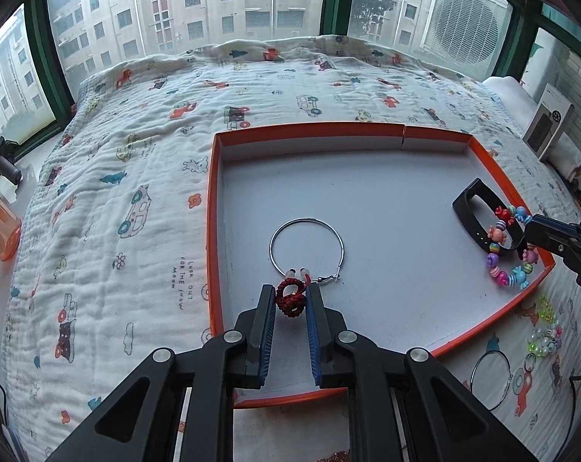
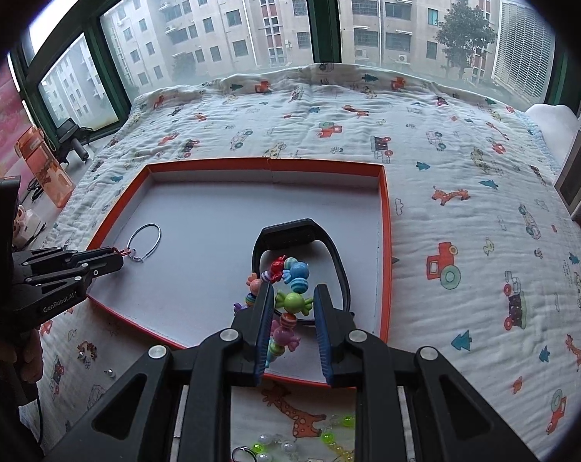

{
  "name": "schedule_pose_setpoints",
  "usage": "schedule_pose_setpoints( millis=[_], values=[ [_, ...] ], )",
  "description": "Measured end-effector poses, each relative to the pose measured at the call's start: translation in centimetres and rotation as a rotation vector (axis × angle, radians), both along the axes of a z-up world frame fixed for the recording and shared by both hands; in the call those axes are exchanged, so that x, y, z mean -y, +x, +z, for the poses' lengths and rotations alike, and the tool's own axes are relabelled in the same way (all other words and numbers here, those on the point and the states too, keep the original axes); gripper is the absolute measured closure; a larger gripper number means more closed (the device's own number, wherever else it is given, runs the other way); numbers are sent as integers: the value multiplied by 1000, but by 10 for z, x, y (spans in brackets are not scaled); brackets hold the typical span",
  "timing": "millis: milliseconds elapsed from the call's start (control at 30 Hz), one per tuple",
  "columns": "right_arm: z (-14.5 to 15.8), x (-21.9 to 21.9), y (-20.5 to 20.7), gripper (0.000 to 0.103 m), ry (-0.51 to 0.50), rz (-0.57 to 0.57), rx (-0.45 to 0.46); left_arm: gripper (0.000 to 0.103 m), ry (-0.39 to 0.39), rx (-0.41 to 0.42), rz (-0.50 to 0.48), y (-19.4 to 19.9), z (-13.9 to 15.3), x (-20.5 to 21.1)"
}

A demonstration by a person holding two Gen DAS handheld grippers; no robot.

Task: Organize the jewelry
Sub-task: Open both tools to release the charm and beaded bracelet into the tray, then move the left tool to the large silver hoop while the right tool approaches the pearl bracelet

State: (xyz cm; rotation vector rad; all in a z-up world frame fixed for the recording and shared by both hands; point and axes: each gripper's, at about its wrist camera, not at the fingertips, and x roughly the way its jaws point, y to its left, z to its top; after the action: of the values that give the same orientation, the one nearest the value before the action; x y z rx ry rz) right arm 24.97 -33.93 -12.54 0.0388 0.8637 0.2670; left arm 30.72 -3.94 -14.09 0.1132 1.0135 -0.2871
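Note:
An orange-rimmed tray [image 1: 212, 231] with a white floor lies on the quilt; it also shows in the right wrist view [image 2: 385, 231]. My left gripper [image 1: 290, 294] is shut on a red-and-black braided cord [image 1: 290, 298] over the tray, beside a silver hoop [image 1: 306, 246]. My right gripper [image 2: 292, 304] is open around a colourful candy-bead bracelet [image 2: 292, 300], which lies over a black wristband [image 2: 290, 233] in the tray's right part. In the left wrist view the bead bracelet [image 1: 508, 248] and wristband [image 1: 471, 208] sit by the right gripper's fingers [image 1: 548, 233].
Loose jewelry lies on the quilt outside the tray's near edge: a second silver hoop [image 1: 490, 379], clear and green beads [image 1: 542, 338] and beads below the right gripper [image 2: 329, 439]. A white box [image 1: 548, 123] stands at the right, an orange bottle [image 2: 44, 165] at the left.

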Motion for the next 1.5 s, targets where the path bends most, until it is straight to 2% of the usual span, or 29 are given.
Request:
schedule_pose_setpoints(
  millis=[67,133,200,267,367,633,867,1200,1500],
  values=[
    [0,1,0,78,5,-1,-4,84,-5,-12,3,0,-2,-1],
    [0,2,1,71,6,-2,-6,78,-13,-18,6,1,-2,-2],
    [1,2,0,65,1,1,-2,66,-11,-11,12,-1,-1,-2],
    [3,2,-1,62,-6,2,4,61,-21,-9,5,-2,1,-2],
    [6,3,-4,61,-3,-2,6,60,4,8,3,-6,6,2],
    [21,11,-26,51,3,-8,35,60,-20,44,-3,-30,29,4],
    [22,24,-51,49,6,-26,23,60,-41,56,-28,-67,45,14],
    [4,43,-98,48,-6,-12,-20,60,-70,34,-54,-115,42,25],
    [-16,49,-119,48,-11,25,-52,60,-69,0,-56,-132,32,31]
  ],
)
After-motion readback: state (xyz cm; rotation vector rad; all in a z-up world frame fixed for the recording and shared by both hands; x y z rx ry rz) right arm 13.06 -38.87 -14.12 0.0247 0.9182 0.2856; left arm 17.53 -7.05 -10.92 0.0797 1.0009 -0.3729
